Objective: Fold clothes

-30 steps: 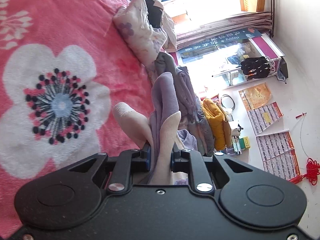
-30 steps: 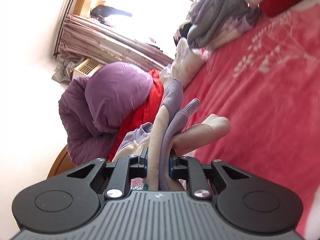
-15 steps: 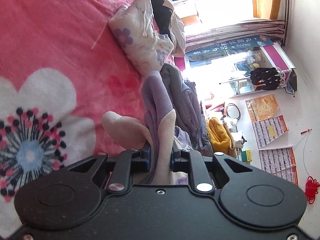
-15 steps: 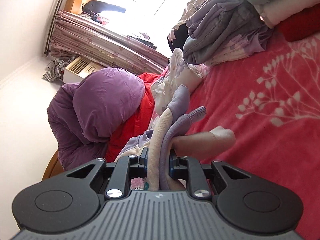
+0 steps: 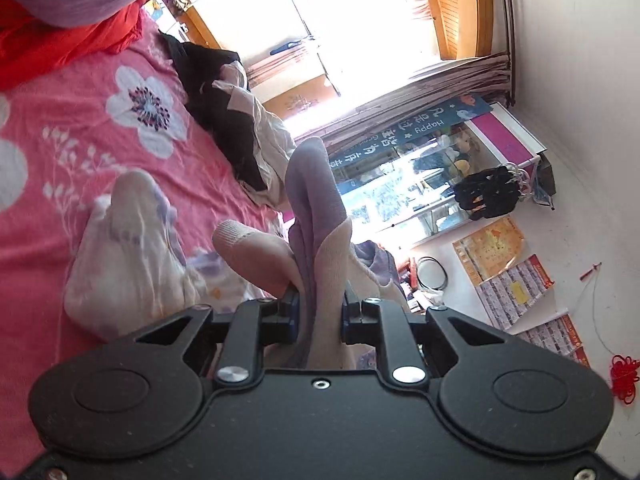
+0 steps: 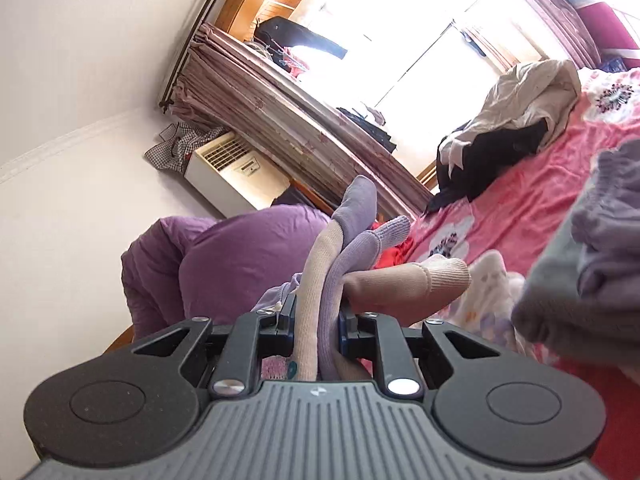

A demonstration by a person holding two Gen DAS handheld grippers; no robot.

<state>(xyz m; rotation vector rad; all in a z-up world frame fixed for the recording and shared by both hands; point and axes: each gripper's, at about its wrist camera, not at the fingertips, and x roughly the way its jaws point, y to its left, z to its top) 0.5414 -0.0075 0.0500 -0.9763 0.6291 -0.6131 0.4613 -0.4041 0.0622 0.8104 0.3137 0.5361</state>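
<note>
The left tongs (image 5: 320, 304) are gripping a bunched lilac-and-cream garment (image 5: 316, 216), though their jaws are opening at this moment with the cloth still between them. The right tongs (image 6: 316, 312) are clamping another part of what looks like the same garment (image 6: 340, 256), pads pressing on the fabric. The piece is hanging between the two tongs above the pink flowered bed (image 5: 80, 160), clear of the white floral bundle (image 5: 128, 248) lying below and the black-and-white heap (image 5: 236, 128) further off near the window.

The step in hand appears to be carrying a gathered garment across the bed, either to lay it down or set it aside. Next, the cloth probably needs lowering onto a bare patch of bed before the left jaws let go fully; otherwise that end could drop and undo the fold. The grey pile (image 6: 600, 240) at the right is sitting close and should be avoided.
</note>
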